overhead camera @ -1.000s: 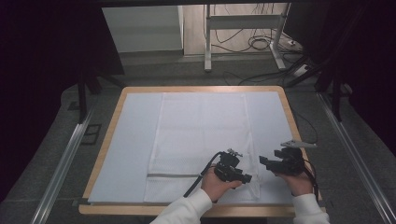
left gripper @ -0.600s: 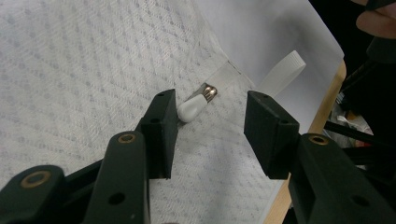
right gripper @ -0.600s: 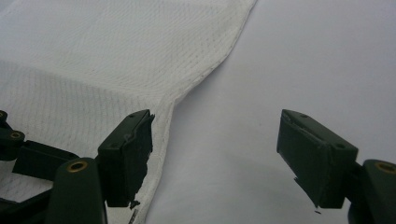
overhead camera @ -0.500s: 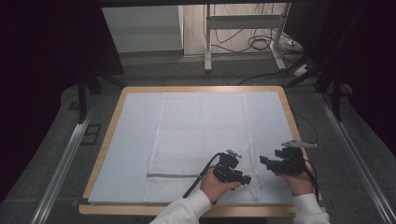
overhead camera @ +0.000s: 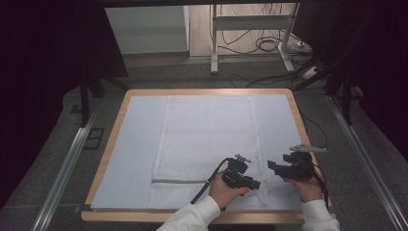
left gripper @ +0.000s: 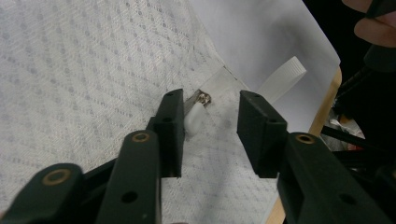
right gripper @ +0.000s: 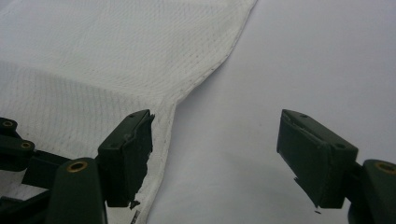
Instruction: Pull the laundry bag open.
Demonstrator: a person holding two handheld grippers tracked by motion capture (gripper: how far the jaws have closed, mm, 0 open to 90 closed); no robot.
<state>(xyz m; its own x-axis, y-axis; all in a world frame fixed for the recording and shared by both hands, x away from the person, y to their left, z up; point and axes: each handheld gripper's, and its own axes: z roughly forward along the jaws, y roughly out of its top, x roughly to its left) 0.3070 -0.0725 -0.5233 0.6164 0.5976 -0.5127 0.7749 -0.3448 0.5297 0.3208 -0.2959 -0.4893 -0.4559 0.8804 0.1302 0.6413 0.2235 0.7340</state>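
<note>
A white mesh laundry bag (overhead camera: 207, 139) lies flat on a white sheet (overhead camera: 139, 144). Its zipper (overhead camera: 178, 181) runs along the near end. My left gripper (overhead camera: 255, 184) lies low over the bag's near right corner. In the left gripper view its jaws (left gripper: 210, 105) have just been closing around the zipper pull (left gripper: 195, 116). The pull rests against one pad (left gripper: 170, 126), with a gap to the other, so the gripper is open. My right gripper (overhead camera: 272, 166) is open wide, straddling the bag's right edge (right gripper: 205, 74) with nothing gripped.
The sheet covers a wooden-rimmed table (overhead camera: 207, 91). A white ribbon loop (left gripper: 282, 77) sticks out from the bag's corner near the table's rim (left gripper: 322, 116). Metal rails (overhead camera: 67, 168) run along both sides, and cables (overhead camera: 269, 45) lie on the floor behind.
</note>
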